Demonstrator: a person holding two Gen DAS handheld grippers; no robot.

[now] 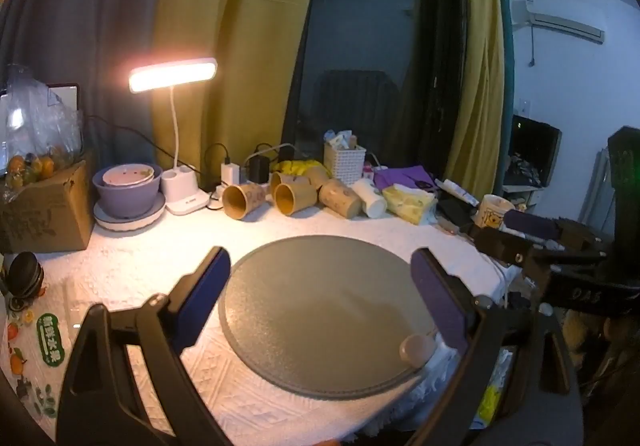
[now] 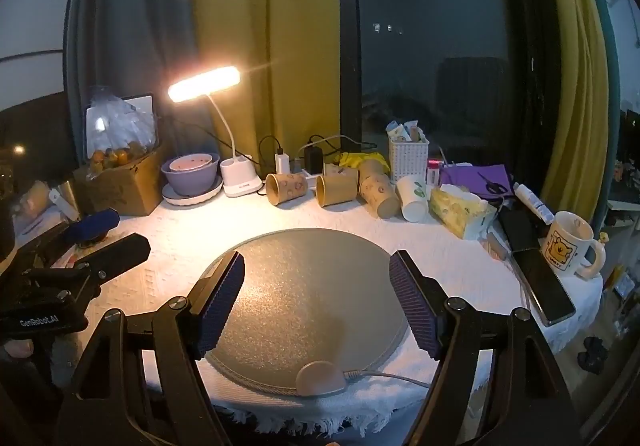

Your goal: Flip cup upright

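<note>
Several brown paper cups lie on their sides at the back of the table: one at the left (image 1: 243,199) (image 2: 286,187), one in the middle (image 1: 295,196) (image 2: 336,188), one further right (image 1: 340,198) (image 2: 379,193). A white paper cup (image 1: 370,197) (image 2: 413,193) lies beside them. My left gripper (image 1: 320,298) is open and empty over the round grey mat (image 1: 320,310). My right gripper (image 2: 318,300) is open and empty over the same mat (image 2: 308,298). Each gripper shows at the edge of the other's view.
A lit desk lamp (image 2: 236,150), purple bowls on a plate (image 2: 192,174), a cardboard box with fruit (image 2: 120,182), a white basket (image 2: 408,156), a tissue pack (image 2: 460,212), a phone (image 2: 544,286) and a mug (image 2: 568,246) ring the table. The mat's controller (image 2: 320,378) sits at the front edge.
</note>
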